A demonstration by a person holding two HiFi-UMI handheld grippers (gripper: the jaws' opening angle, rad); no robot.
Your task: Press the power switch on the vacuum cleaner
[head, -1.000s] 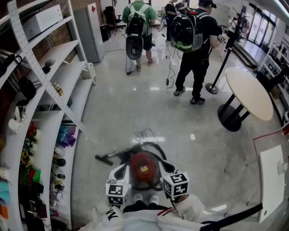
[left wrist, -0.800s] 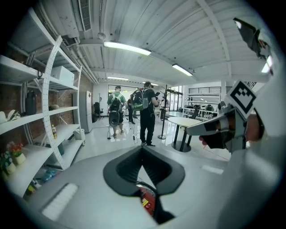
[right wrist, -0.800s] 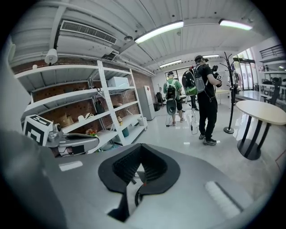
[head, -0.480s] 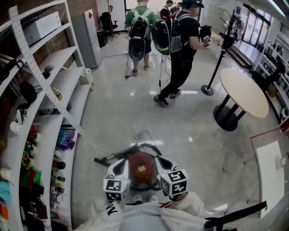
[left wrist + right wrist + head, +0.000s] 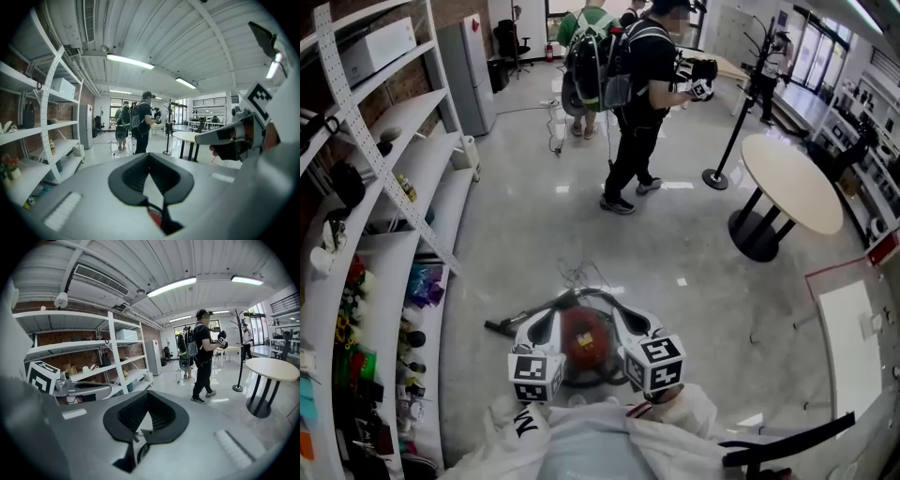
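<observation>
Rigid, probably heavy red canister vacuum cleaner (image 5: 581, 339) at 6 o'clock, between left gripper (image 5: 546, 324) and right gripper (image 5: 630, 322), both with jaws together and empty; press its top, no grasp needed.

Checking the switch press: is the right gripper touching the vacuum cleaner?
Cannot tell. Head view looks down on the right gripper beside the vacuum cleaner; no gap or contact shows.

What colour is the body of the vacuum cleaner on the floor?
The vacuum cleaner has a red body; the head view shows it best.
</observation>
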